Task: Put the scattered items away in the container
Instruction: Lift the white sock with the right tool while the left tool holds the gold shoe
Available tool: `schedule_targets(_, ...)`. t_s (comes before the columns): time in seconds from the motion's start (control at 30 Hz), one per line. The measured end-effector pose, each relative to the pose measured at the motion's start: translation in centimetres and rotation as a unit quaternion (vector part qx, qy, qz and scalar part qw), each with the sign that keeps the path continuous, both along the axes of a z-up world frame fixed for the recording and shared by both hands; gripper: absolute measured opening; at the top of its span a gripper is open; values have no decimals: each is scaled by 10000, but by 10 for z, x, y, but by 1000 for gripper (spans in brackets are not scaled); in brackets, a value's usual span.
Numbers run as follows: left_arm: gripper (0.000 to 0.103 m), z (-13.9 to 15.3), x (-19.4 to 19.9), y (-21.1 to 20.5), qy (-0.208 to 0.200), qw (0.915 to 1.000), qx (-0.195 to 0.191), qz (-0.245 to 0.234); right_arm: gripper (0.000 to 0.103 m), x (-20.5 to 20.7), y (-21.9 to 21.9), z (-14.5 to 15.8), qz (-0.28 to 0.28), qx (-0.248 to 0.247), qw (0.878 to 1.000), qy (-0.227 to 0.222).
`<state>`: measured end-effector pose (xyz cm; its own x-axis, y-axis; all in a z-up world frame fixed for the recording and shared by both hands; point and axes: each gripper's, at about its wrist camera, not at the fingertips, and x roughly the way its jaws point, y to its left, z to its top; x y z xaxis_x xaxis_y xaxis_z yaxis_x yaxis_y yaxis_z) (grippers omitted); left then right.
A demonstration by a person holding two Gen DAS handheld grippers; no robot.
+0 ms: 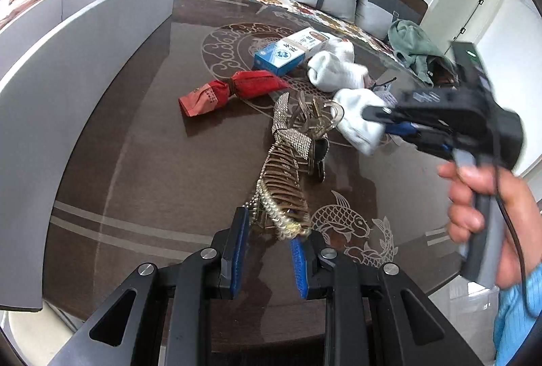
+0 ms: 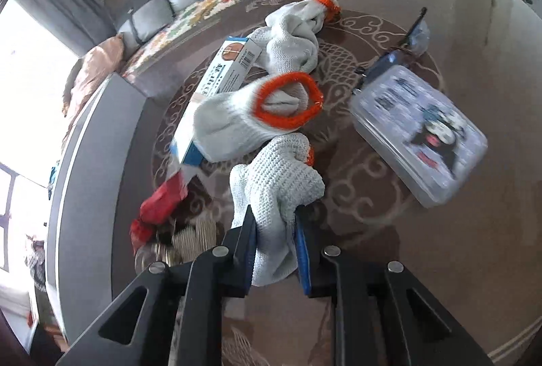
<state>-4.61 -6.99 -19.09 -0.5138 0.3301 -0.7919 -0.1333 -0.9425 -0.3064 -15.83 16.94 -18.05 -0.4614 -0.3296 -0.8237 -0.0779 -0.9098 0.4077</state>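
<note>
My right claw (image 2: pixel 274 230) is clamped on a white knit glove (image 2: pixel 277 186): its blue pads press the fabric from both sides, and the glove bunches up ahead of them over the brown table (image 2: pixel 423 247). My left claw (image 1: pixel 271 237) is closed on the near end of a glittery hair clip (image 1: pixel 284 190), which stretches away from the pads across the table toward a bunch of keys (image 1: pixel 315 115).

Just past the held glove lies another glove with an orange cuff (image 2: pixel 288 100), resting against a blue-and-white box (image 2: pixel 216 88). A third glove (image 2: pixel 294 27) lies behind that. A red packet (image 1: pixel 233 90) sits left of the keys, and a clear plastic case (image 2: pixel 420 132) lies to the right, apart from the gloves.

The grey container (image 1: pixel 67 95) stands at the table's left edge, well away from the pile
</note>
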Motion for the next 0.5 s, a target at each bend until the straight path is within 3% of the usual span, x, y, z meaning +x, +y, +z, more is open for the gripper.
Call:
schedule_targets(0.2, 25, -1, 4, -2, 21, 9999, 78, -96, 21, 72, 10, 13, 594, 489, 9970, 107)
schedule_targets(0.33, 28, -4, 6, -1, -38, 9998, 82, -190, 22, 111, 16, 8, 657, 854, 9942, 71)
schedule_targets(0.5, 36, -8, 12, 4, -161, 9993, -66, -338, 39, 130, 19, 1, 517, 810, 9953, 146)
